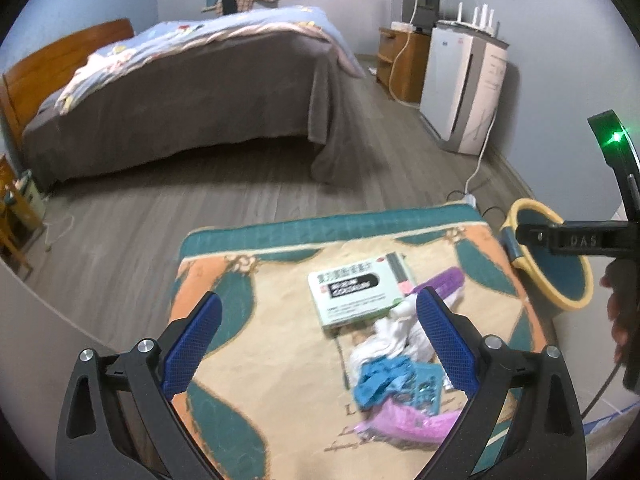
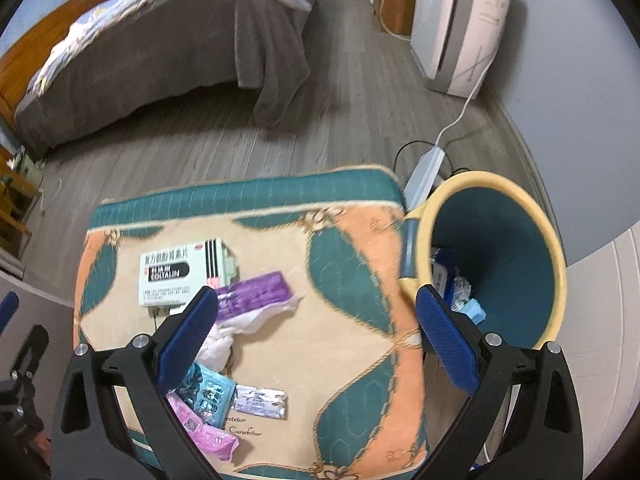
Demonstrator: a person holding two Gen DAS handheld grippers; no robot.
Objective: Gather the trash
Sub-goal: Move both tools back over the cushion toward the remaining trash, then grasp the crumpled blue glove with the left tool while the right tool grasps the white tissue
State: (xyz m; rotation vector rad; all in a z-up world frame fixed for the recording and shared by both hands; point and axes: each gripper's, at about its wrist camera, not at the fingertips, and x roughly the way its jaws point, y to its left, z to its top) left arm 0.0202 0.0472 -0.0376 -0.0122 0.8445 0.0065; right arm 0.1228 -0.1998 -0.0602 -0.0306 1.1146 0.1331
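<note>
Both grippers hang spread and empty over the patterned desk [image 2: 360, 248]. The left gripper [image 1: 320, 340] hovers above crumpled white tissue [image 1: 394, 338] beside a green medicine box [image 1: 356, 292] and a purple packet [image 1: 442, 284]. The right gripper [image 2: 318, 332] sits near the yellow-rimmed bin [image 2: 552, 240], which holds some wrappers, just beside the desk's edge.

a mat [image 2: 352, 240] lies on the floor [image 2: 200, 140], with a bin [image 2: 556, 248] touching its right edge. on the mat a box [image 2: 168, 280] lies left of centre, a wrapper [image 2: 256, 292] just right of it, tissue [image 2: 256, 320] before that, and packets [image 2: 260, 402] nearer still. more packets [image 2: 452, 280] lie in the bin. a bed [image 2: 160, 60] stands behind.
</note>
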